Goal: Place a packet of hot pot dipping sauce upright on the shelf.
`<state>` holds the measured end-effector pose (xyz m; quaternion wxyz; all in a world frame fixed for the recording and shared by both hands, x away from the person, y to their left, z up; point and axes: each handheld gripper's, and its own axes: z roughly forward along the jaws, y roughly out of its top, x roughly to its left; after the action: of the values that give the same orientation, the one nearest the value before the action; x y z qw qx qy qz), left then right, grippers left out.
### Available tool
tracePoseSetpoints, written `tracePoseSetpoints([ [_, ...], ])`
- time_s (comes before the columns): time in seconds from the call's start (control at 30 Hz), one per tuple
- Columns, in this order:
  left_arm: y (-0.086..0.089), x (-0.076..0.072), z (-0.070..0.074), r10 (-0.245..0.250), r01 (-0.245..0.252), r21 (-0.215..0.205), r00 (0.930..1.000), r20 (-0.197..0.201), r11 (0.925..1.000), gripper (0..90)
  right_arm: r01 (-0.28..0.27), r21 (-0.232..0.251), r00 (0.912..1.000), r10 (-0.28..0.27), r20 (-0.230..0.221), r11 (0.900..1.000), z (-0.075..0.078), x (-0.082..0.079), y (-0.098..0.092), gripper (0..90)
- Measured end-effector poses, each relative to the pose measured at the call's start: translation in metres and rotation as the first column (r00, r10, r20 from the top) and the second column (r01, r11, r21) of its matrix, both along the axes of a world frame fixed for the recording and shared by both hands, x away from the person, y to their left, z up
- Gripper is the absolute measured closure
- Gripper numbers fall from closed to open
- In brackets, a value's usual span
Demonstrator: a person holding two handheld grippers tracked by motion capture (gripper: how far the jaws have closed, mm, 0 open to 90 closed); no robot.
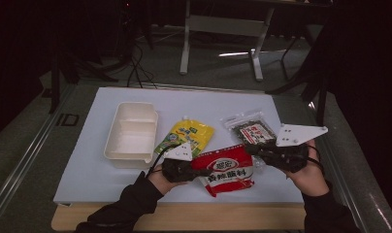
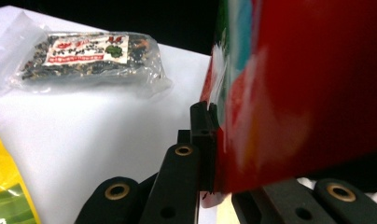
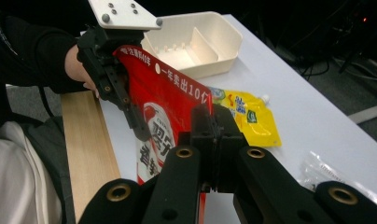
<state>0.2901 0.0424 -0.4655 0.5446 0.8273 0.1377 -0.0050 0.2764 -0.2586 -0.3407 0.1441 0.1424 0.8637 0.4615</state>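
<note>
Both jaws clamped on red packet (image 1: 224, 169)

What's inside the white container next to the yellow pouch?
The white container holds nothing visible: a divider splits it into two compartments, and the floor that shows is bare. In the right gripper view, the left gripper and the red packet cover its near corner.

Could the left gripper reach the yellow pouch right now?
Probably not as things stand: the left gripper is shut on the red packet, which the right gripper also clamps. The yellow pouch lies close beside it on the white board, nothing between, so it must let go first.
</note>
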Motion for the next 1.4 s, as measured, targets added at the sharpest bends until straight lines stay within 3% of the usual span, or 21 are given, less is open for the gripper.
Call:
tracePoseSetpoints([
  [0.07,0.002,-0.002,0.005,0.009,-0.009,0.005,0.9998,0.018,0.9999,90.0,-0.004,0.009,1.0,0.004,0.005,1.0,0.002,0.0,0.0,89.5],
  [0.2,0.005,-0.002,0.011,0.001,-0.001,0.019,0.9999,0.014,0.9998,90.0,-0.01,0.032,0.9999,0.01,0.003,0.999,0.003,0.001,-0.001,87.5],
  [0.4,0.009,-0.002,0.015,0.001,-0.001,0.031,0.9998,0.02,0.9995,90.0,-0.012,0.017,0.9999,0.012,-0.003,1.0,-0.011,0.001,0.007,68.7],
  [0.5,0.01,-0.003,0.018,-0.003,0.002,0.033,0.9998,0.022,0.9994,90.0,-0.005,0.019,1.0,0.005,0.005,1.0,-0.015,0.002,0.009,65.3],
  [0.57,0.011,-0.005,0.02,-0.006,0.005,0.029,0.9996,0.029,0.9996,90.0,-0.015,0.028,0.9998,0.015,-0.012,0.999,-0.018,0.005,0.008,62.9],
  [0.77,0.016,-0.004,0.025,0.003,-0.003,0.014,0.9996,0.027,0.9999,90.0,-0.043,-0.03,0.9938,0.04,-0.104,0.999,-0.036,0.017,0.012,60.8],
  [0.8,0.017,-0.004,0.026,0.01,-0.01,0.011,0.9995,0.03,0.9999,90.0,-0.049,-0.04,0.9906,0.044,-0.13,0.998,-0.041,0.019,0.013,61.1],
  [0.97,0.018,-0.003,0.03,0.026,-0.026,-0.002,0.9991,0.033,0.9997,90.0,-0.074,-0.077,0.9861,0.061,-0.155,0.994,-0.047,0.019,0.018,66.6],
  [1.1,0.019,-0.003,0.033,0.022,-0.022,-0.012,0.9991,0.036,0.9997,90.0,-0.101,-0.115,0.9854,0.084,-0.148,0.988,-0.048,0.019,0.021,75.4],
  [1.23,0.019,-0.004,0.035,0.029,-0.029,0.0,0.9985,0.046,0.9996,90.0,-0.119,-0.165,0.9855,0.096,-0.14,0.979,-0.05,0.018,0.026,78.0],
  [1.33,0.02,-0.002,0.033,0.036,-0.036,-0.003,0.9988,0.033,0.9993,90.0,-0.142,-0.18,0.9805,0.113,-0.16,0.973,-0.052,0.018,0.028,88.2],
  [1.4,0.021,-0.001,0.032,0.039,-0.039,-0.005,0.9989,0.024,0.9992,90.0,-0.147,-0.202,0.9808,0.117,-0.156,0.968,-0.053,0.017,0.031,89.4],
])
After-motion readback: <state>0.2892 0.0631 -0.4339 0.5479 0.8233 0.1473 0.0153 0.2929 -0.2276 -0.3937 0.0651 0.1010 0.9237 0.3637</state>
